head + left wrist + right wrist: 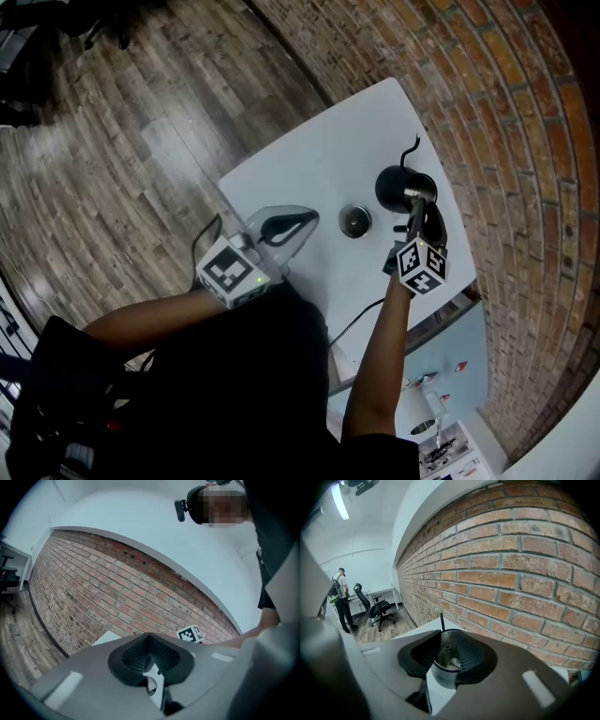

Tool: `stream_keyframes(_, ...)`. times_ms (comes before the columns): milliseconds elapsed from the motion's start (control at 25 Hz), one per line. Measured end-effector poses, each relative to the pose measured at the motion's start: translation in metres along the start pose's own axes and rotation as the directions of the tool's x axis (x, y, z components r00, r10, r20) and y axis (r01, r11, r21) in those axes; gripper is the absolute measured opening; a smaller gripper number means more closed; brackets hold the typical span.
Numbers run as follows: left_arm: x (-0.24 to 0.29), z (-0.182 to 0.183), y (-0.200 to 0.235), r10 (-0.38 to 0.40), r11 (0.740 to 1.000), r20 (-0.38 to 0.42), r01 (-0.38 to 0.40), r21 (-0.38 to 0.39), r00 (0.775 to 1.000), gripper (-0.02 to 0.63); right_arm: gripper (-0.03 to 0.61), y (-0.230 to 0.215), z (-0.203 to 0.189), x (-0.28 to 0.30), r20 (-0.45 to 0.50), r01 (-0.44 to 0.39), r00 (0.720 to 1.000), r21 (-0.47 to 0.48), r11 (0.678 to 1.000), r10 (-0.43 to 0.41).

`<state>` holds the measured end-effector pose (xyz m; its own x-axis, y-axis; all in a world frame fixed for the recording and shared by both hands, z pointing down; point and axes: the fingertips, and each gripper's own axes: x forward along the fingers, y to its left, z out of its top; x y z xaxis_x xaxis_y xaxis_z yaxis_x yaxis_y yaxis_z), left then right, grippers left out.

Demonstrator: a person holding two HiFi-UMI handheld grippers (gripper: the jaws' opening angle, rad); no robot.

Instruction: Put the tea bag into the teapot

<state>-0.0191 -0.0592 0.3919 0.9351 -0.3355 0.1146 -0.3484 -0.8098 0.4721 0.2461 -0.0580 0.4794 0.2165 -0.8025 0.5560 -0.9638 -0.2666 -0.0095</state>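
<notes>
Dark clothing of the person filled the lower middle of the head view, and both arms reached up from it to a white table beside a brick wall. At the frame's centre the left gripper lay low over the table with its jaws closed tip to tip and nothing between them; its own view showed the same. To the right, the right gripper hung tilted down just above the black teapot. Its jaws stood apart and held nothing. Between them the open mouth of the teapot was visible, and a small pale lump at the bottom was probably the tea bag, though it was dim inside. A round lid rested on the table left of the teapot, near it but apart.
</notes>
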Motion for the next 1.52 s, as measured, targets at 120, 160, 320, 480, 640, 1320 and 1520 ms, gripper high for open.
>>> stream_keyframes(120, 0.0, 0.0, 0.0, 0.002, 1.0, -0.002, -0.002, -0.002, 1.0, 0.0, 0.104, 0.001, 0.0, -0.001, 0.0, 0.001, 1.0, -0.002, 1.0, -0.001)
stream_keyframes(160, 0.0, 0.0, 0.0, 0.0, 1.0, -0.004, 0.0, -0.001, 1.0, 0.0, 0.103, 0.0, 0.0, -0.001, 0.001, 0.002, 1.0, -0.002, 1.0, -0.002)
stream_keyframes(320, -0.001, 0.002, -0.003, -0.007, 1.0, 0.006, 0.007, 0.004, 1.0, 0.0, 0.103, 0.001, 0.0, -0.003, 0.006, 0.001, 1.0, 0.002, 1.0, -0.001)
stream_keyframes(480, -0.003, 0.001, -0.008, -0.01, 1.0, 0.001, 0.01, 0.007, 1.0, 0.0, 0.103, 0.003, 0.003, -0.009, 0.021, -0.013, 1.0, 0.011, 1.0, 0.012)
stream_keyframes(640, -0.003, 0.001, -0.01, -0.019, 1.0, -0.002, 0.019, 0.015, 1.0, 0.0, 0.103, 0.004, 0.009, -0.018, 0.047, -0.008, 0.999, 0.019, 1.0, 0.008)
stream_keyframes(1320, 0.004, -0.009, -0.035, -0.06, 0.996, -0.029, 0.061, 0.059, 0.998, 0.0, 0.003, -0.027, -0.01, -0.081, 0.093, 0.108, 0.99, 0.03, 0.994, -0.111)
stream_keyframes(1520, 0.02, -0.004, -0.055, -0.092, 0.993, -0.005, 0.092, 0.07, 0.996, 0.0, 0.003, -0.05, -0.014, -0.114, 0.123, 0.174, 0.975, 0.106, 0.979, -0.186)
